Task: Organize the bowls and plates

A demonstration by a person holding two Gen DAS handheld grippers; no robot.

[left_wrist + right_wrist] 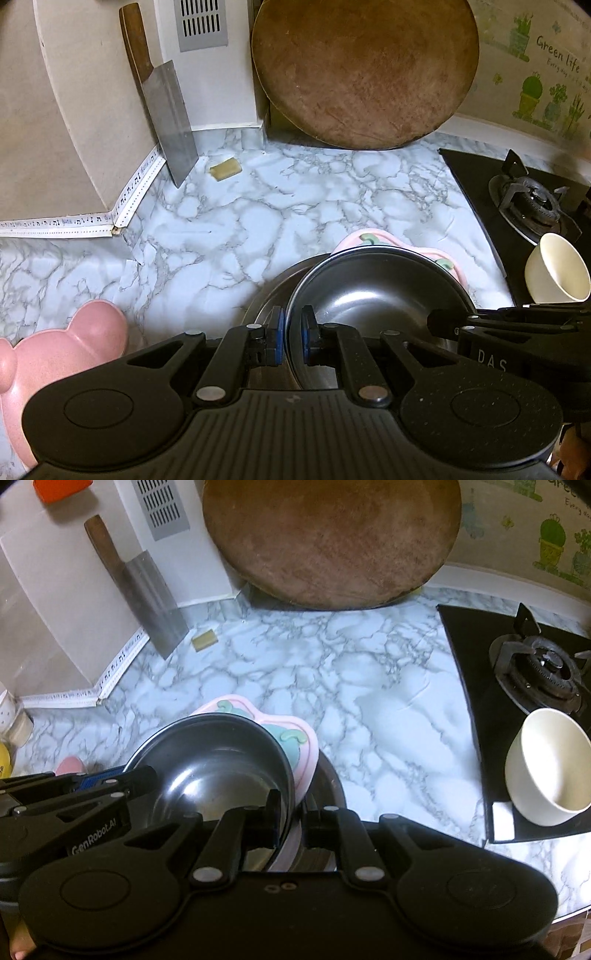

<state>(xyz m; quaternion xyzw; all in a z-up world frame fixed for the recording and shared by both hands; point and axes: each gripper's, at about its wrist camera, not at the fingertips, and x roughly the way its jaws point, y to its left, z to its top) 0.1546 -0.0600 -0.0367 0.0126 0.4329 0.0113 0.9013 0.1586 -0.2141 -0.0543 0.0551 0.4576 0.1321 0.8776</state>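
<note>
A dark metal bowl is held tilted over a steel plate, with a pink patterned plate under its far side. My left gripper is shut on the bowl's left rim. My right gripper is shut on the right rim of the same bowl, beside the pink patterned plate. A pink bear-shaped dish lies at the lower left. A white bowl sits tilted on the stove edge; it also shows in the left wrist view.
A black gas stove fills the right. A round wooden board leans on the back wall. A cleaver leans at the back left, with a small yellow block beside it on the marble counter.
</note>
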